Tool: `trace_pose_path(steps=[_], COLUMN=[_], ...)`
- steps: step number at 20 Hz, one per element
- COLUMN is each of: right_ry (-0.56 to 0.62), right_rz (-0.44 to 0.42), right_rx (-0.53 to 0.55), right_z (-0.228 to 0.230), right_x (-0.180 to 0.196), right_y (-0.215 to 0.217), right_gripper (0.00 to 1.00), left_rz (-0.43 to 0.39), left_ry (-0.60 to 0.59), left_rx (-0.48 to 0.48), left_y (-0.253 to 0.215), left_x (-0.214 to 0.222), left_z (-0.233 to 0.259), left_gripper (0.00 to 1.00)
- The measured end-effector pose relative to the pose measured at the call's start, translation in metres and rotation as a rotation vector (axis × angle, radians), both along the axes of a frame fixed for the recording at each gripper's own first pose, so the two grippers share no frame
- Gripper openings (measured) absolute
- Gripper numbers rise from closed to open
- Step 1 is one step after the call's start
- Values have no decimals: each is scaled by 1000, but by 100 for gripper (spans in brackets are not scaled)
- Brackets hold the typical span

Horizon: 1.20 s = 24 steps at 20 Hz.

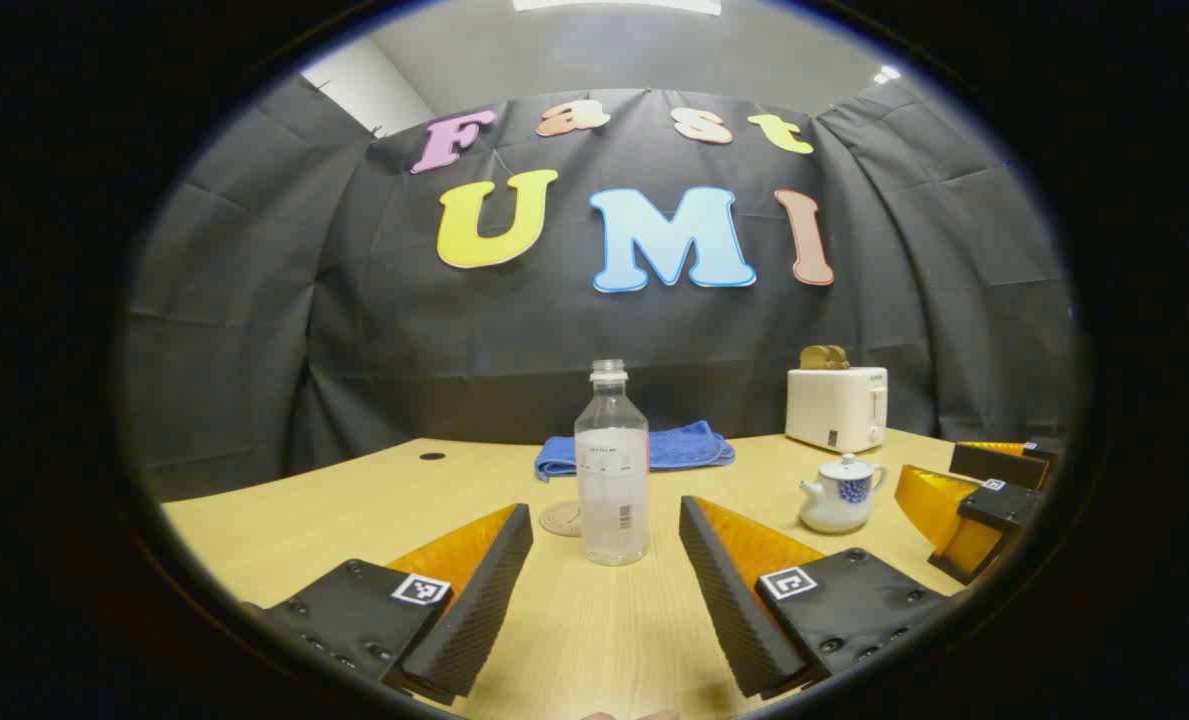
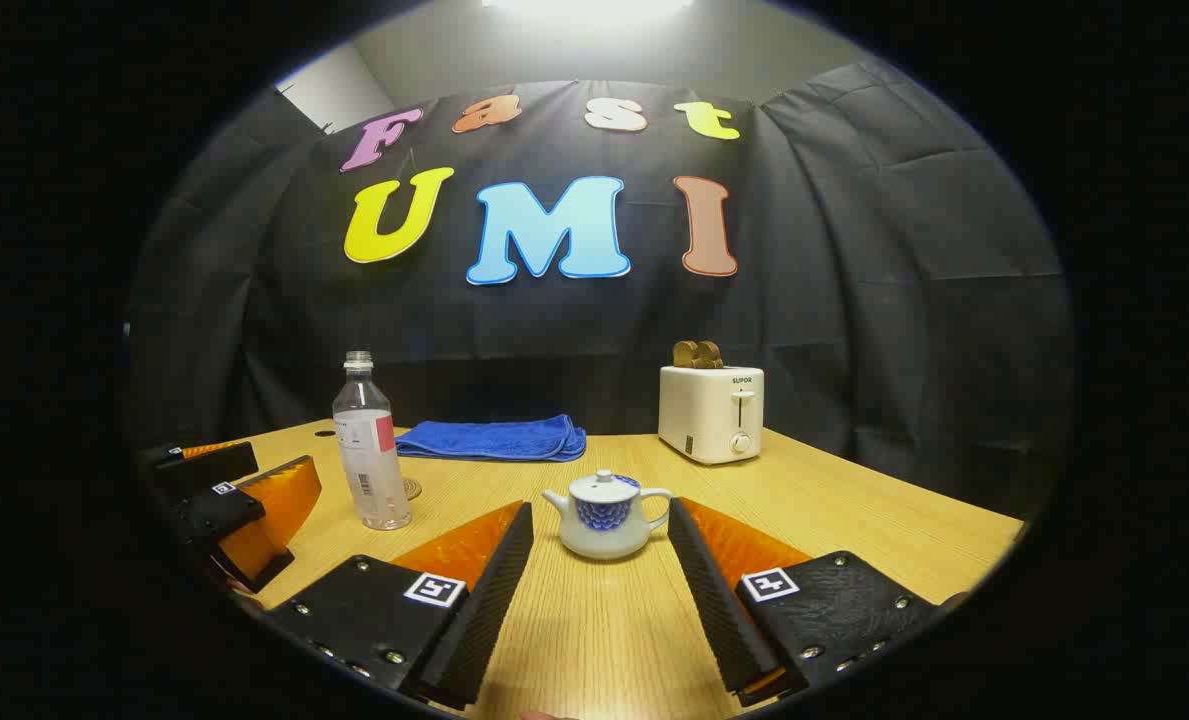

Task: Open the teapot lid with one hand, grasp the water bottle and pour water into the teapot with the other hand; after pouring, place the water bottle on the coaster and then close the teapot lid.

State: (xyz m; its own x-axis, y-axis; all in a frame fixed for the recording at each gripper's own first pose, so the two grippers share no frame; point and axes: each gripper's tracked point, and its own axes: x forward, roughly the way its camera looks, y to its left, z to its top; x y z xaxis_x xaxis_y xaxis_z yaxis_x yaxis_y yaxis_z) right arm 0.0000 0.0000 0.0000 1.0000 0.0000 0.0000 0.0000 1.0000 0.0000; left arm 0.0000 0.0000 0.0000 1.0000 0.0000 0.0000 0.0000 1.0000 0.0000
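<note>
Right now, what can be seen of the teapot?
The teapot is small, white and glossy like ceramic, with a blue pattern on its belly. Its domed lid with a round knob is on. It stands upright on the wooden table, ahead of the open right gripper, untouched. In the right gripper view the spout points left and the handle right.

Water bottle (image 1: 611, 470) left of teapot (image 1: 840, 494); coaster (image 1: 561, 519) behind bottle; towel (image 1: 644, 450), toaster (image 1: 837, 406) farther back.

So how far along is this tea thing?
Nothing looks done yet. The teapot has its lid on, and the uncapped water bottle stands beside the coaster. Both grippers, left and right, are open, holding nothing. Lifting the lid, pouring, parking the bottle and closing are all left.
</note>
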Motion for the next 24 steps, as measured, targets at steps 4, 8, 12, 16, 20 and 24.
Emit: trace_pose_path(steps=[4, 8, 12, 16, 20, 24], right_ry=[0, 0, 0, 1, 1, 4], right_rz=[0, 0, 0, 2, 14, 14], right_rx=[0, 0, -1, -1, 0, 3], right_z=[0, 0, 0, 1, 0, 1], right_x=[0, 0, 0, 2, 12, 32], right_y=[0, 0, 0, 0, 1, -2], right_gripper=[85, 85, 85, 85, 85, 85], left_rz=[0, 0, 0, 0, 0, 1], left_ry=[0, 0, 0, 1, 1, 1], left_rx=[0, 0, 0, 0, -1, 0], left_y=[0, 0, 0, 0, 0, 0], left_x=[0, 0, 0, 1, 0, 1], left_z=[0, 0, 0, 0, 0, 0], left_gripper=[100, 100, 100, 100, 100, 100])
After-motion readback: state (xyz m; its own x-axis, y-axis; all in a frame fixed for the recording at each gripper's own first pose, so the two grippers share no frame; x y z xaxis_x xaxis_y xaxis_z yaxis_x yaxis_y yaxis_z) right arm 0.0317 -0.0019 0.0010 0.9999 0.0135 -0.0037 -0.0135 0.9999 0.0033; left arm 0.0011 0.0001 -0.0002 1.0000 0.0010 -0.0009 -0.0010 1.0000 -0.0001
